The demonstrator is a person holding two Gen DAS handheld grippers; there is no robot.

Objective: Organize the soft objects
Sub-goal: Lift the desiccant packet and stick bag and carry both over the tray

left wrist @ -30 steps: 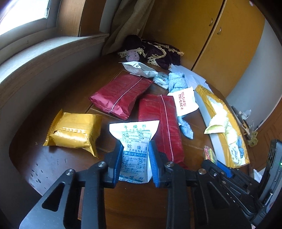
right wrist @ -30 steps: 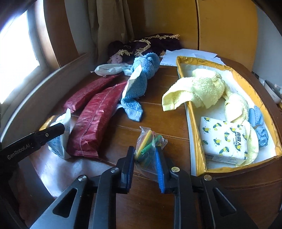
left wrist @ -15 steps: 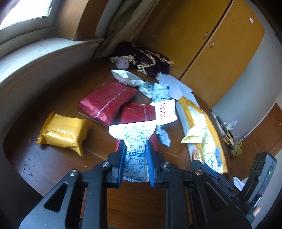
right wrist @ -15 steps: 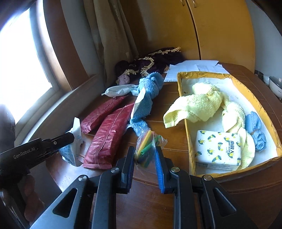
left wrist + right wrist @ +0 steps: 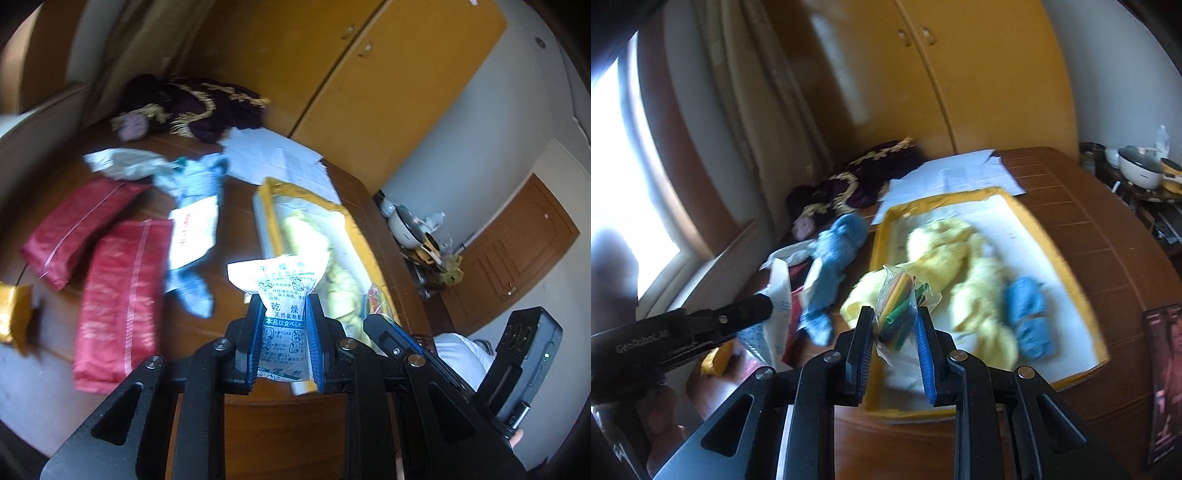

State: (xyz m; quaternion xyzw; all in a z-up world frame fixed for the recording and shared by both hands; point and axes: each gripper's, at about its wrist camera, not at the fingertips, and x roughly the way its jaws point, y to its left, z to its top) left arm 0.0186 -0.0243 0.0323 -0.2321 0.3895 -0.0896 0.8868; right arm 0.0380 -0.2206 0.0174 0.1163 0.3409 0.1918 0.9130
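My left hand-held gripper (image 5: 283, 334) is clamped on a white desiccant sachet (image 5: 280, 295), pinching it low so the top flares out above the pads. My right hand-held gripper (image 5: 894, 328) is clamped on a clear bag of coloured sticks (image 5: 899, 306). Both loads hang in the air above the near edge of the yellow-rimmed tray (image 5: 1071, 273) on the worktop (image 5: 1089, 221).

The slick bag could slide from my right grip, I think, since the film is loose and only part of it sits between the pads. The sachet is soft and bulging; squeezing harder might burst it, and letting go too soon would drop it on the tray's rim or on the worktop before it.

My two tools are close together, so they may knock each other over the tray. Inside it, the yellow towel (image 5: 945, 254) spills over the left rim, and a drop there could roll back out. Beyond lie the blue towel (image 5: 834, 254) and red packets (image 5: 118, 295), unsorted.
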